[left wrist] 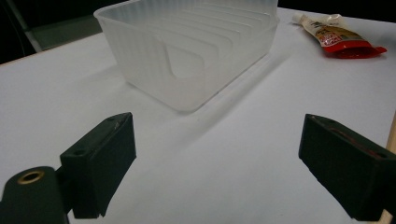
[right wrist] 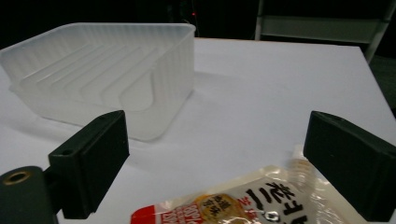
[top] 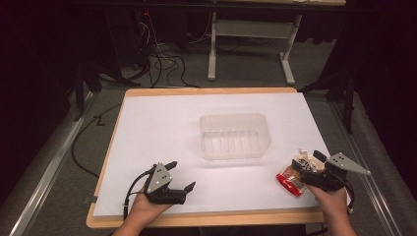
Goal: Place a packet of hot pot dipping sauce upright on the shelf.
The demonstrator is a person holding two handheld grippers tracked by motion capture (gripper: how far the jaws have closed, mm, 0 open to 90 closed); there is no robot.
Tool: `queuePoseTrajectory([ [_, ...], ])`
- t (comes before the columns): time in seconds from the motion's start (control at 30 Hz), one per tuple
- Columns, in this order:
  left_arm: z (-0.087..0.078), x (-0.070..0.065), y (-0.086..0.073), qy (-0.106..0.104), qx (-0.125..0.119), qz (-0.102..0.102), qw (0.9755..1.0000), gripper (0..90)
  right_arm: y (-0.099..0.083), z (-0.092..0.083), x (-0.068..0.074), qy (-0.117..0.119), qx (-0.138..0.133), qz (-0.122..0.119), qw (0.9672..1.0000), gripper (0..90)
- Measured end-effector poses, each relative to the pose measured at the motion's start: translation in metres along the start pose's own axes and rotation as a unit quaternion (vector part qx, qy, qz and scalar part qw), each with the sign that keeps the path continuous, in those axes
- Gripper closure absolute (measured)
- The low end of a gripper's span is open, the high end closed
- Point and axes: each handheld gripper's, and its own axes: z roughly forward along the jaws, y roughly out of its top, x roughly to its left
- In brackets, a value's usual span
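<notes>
Large black Korean-style characters printed on white part of pouch (right wrist: 261, 205) — not legibly resolved. Small white print seen on round gold badge and red band — too blurred for reading.

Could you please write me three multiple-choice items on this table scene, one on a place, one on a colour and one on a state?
1. Where does the sauce pouch lie relative to the clear plastic tray?
A. inside it
B. on the paper toward the table's near right corner
C. under it

2. What colour is the pouch's bottom end?
A. red
B. blue
C. green

3. How do the right tongs stand?
A. clamped on the tray's rim
B. shut with nothing between
C. open, with the pouch lying low between the jaws

Answers: 1 B, the high view shows the pouch apart from the tray by the right hand. 2 A, the left gripper view shows a red end. 3 C, the right gripper view shows both jaws wide apart.
</notes>
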Motion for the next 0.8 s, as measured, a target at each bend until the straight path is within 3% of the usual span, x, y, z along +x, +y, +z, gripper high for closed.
queuePoseTrajectory([
  [0.23,0.001,0.0,-0.001,-0.002,0.004,0.001,1.0,11.6,-0.005,-0.003,-0.022,-0.021,0.006,0.015,0.9996,16.1],
  [0.43,0.001,0.0,-0.001,-0.004,0.004,0.001,1.0,11.6,-0.01,-0.005,-0.04,-0.03,0.014,0.046,0.9984,21.7],
  [0.7,0.002,-0.001,-0.001,-0.006,0.006,0.002,1.0,11.8,-0.023,-0.008,-0.071,-0.054,0.036,0.113,0.9915,26.8],
  [0.8,0.002,-0.001,-0.001,-0.006,0.006,0.002,1.0,11.8,-0.028,-0.006,-0.077,-0.056,0.047,0.123,0.9897,26.9],
])
